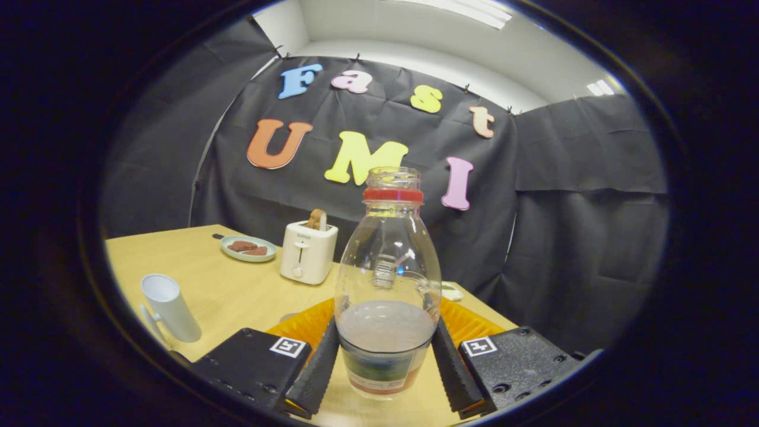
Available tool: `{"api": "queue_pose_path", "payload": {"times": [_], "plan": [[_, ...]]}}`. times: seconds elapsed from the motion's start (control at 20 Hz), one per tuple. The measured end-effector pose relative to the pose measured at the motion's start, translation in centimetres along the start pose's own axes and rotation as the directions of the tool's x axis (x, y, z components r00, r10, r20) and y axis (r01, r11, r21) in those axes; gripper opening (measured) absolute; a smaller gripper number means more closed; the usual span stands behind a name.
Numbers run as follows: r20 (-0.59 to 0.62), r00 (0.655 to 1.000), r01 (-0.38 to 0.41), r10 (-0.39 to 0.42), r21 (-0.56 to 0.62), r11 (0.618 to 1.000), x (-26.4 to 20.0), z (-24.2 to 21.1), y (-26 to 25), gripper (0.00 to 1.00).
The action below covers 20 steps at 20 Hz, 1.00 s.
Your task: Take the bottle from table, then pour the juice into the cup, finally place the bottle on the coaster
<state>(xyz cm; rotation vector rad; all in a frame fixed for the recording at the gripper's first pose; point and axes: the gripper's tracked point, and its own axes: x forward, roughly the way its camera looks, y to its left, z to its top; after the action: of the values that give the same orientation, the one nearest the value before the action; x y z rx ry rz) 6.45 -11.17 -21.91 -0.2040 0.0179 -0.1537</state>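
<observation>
The bottle (386, 284) stands upright between the fingers (384, 365), which press on its lower body from both sides, so the grip is closed on it. Its long axis runs straight up, open mouth on top with a red ring around the neck, juice filling only the bottom part. The cup (171, 308) lies well off to the left on the table (237, 290), tilted in this view. An orange coaster (468, 325) sits just behind the bottle, mostly hidden by it. Whether the bottle's base rests on the table, I cannot tell.
</observation>
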Motion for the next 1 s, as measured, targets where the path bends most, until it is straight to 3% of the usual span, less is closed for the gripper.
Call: {"api": "queue_pose_path", "payload": {"times": [0.3, 0.55, 1.0], "plan": [[0.047, 0.998, 0.05, -0.043, -0.167, 0.985, -0.6, 1.8, 0.0, 0.81], [0.013, 1.0, 0.025, -0.022, -0.304, 0.952, -0.3, 1.5, 1.3, 0.81], [-0.011, 1.0, 0.004, -0.012, -0.563, 0.827, -1.1, 1.3, 4.5, 0.81]]}}
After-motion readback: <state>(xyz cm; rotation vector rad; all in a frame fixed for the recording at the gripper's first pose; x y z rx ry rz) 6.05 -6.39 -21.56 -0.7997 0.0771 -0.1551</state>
